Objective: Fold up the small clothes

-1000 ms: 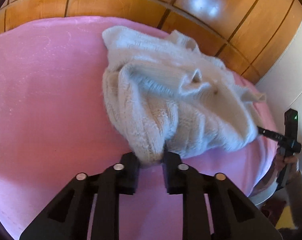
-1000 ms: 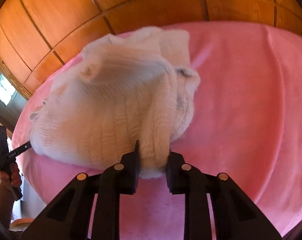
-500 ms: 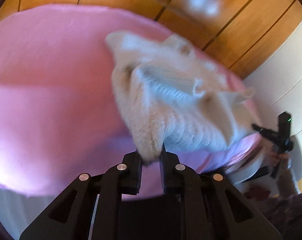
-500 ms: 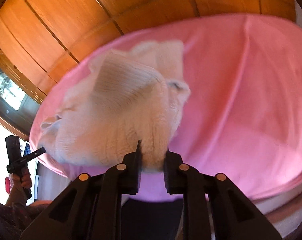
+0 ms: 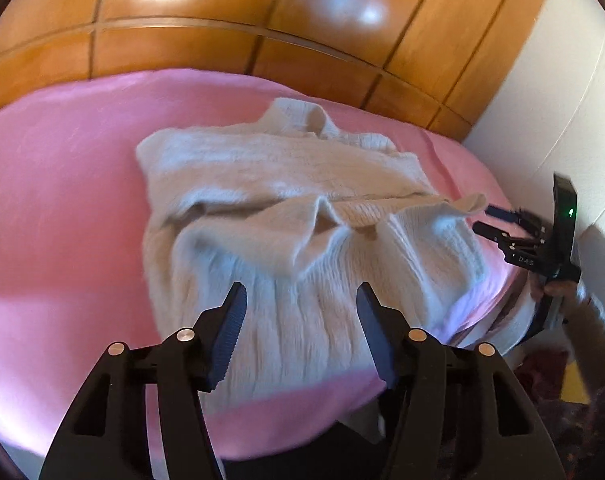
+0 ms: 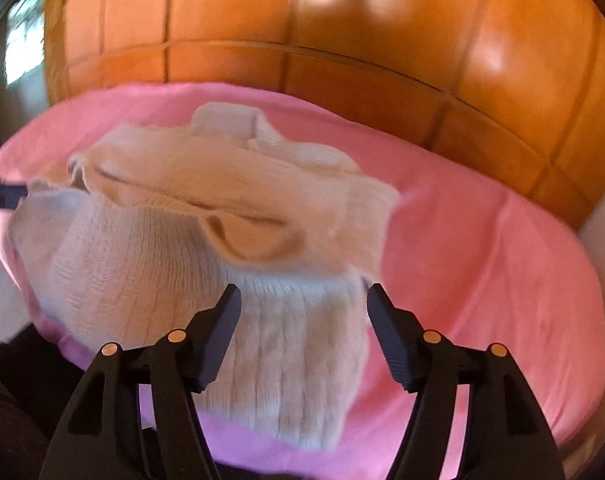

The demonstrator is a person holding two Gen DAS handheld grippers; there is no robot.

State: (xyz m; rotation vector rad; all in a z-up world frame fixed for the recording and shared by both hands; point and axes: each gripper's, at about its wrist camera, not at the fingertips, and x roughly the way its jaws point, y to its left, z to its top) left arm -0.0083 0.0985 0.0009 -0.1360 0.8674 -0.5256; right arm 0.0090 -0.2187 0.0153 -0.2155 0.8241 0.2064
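Now both jaws gape, the cream sweater (image 5: 302, 220) (image 6: 206, 248) lying loose beyond them, ungripped.

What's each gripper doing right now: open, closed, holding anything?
Left gripper: open, holding nothing; the white sweater lies on the pink bed beyond its fingers.
Right gripper: open, holding nothing, above the sweater's near edge.

Cream knitted sweater (image 5: 302, 240) lay on pink blanket-covered bed (image 5: 62, 220), near its front edge; wooden panelled wall (image 5: 222, 40) behind.
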